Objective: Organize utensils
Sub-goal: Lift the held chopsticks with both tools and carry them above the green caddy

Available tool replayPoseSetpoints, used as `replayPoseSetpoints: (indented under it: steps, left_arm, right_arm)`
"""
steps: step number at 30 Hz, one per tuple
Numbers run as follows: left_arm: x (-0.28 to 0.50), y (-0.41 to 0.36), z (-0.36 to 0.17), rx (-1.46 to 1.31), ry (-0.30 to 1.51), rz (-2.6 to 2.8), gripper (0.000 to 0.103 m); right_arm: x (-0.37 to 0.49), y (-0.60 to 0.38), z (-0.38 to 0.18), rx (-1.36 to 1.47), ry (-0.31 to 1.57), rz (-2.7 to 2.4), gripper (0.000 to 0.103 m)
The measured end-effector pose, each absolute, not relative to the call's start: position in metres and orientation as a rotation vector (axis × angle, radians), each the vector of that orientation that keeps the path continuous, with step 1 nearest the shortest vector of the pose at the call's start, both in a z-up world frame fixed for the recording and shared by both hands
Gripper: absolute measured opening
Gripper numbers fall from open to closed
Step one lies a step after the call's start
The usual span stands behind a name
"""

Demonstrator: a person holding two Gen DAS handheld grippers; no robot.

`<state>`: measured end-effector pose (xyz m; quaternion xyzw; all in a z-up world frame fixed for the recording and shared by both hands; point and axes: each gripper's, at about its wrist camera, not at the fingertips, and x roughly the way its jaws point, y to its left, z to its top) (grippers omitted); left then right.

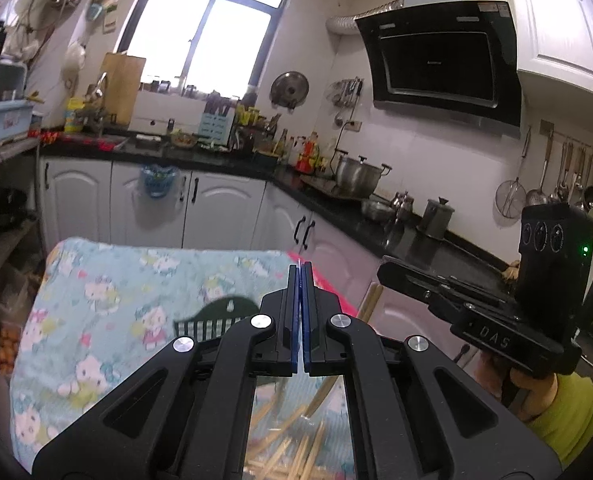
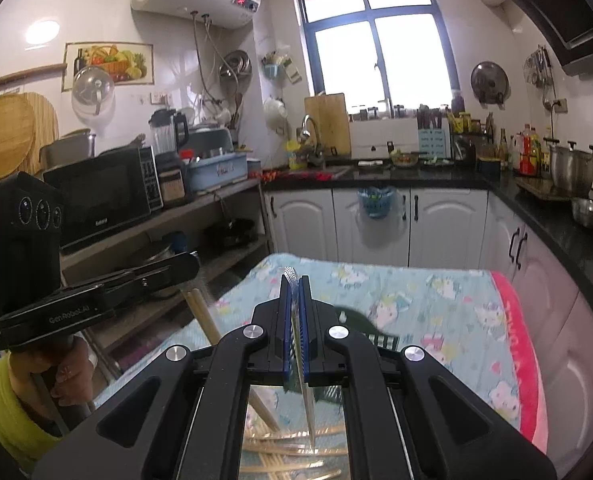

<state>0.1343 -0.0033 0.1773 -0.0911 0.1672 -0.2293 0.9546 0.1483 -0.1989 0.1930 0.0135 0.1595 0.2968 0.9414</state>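
My left gripper (image 1: pixel 300 270) is shut with only a thin clear sliver, seemingly plastic film, at its tip. My right gripper (image 2: pixel 295 280) is shut on a clear plastic bag (image 2: pixel 290 276) whose edge sticks up between the blue pads. A bunch of wooden chopsticks (image 2: pixel 292 446) hangs in the bag below both grippers, above the table; it also shows in the left wrist view (image 1: pixel 284 452). Two chopstick ends (image 2: pixel 200 312) stick up by the left gripper. A dark green utensil holder (image 1: pixel 216 316) lies on the table under the grippers.
The table carries a light blue cartoon cloth (image 1: pixel 108 312) with a pink edge (image 2: pixel 516 344). White cabinets (image 2: pixel 380 228) and a black counter (image 1: pixel 336 204) with pots and bottles run behind and to the right. A shelf with a microwave (image 2: pixel 104 196) stands left.
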Motion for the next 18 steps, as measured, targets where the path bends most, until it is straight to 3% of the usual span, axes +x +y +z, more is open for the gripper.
replayPoseSetpoints:
  steps: [18]
  left_arm:
    - [0.211, -0.016, 0.212, -0.137, 0.327, -0.418, 0.000]
  right_arm:
    - [0.227, -0.214, 0.231, 0.040, 0.250, 0.506, 0.004]
